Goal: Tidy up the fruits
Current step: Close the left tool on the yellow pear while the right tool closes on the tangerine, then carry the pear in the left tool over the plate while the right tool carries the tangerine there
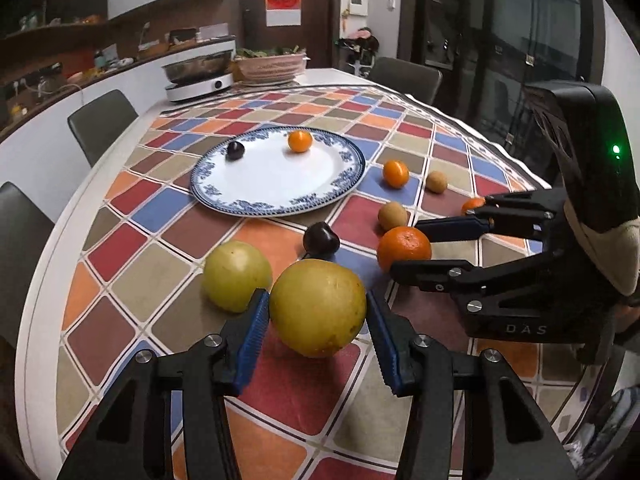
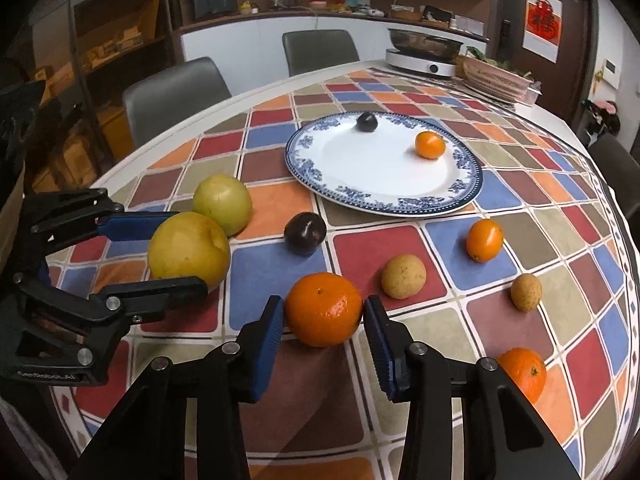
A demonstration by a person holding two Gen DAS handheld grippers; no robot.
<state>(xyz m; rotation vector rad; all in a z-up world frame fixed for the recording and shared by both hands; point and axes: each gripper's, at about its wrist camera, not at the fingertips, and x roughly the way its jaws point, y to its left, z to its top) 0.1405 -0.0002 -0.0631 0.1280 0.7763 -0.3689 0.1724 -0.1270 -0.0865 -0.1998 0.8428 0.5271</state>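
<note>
Our left gripper clamps the yellow fruit, our right gripper the mandarin, lower centre; we risk either round fruit slipping out.

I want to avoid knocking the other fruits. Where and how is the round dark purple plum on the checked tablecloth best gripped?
Grip the round dark purple plum across its widest middle, coming down from above and from the near side. It sits alone on the checked tablecloth, clear of the blue-rimmed white plate behind it, so both flanks seem free for the pads.
</note>
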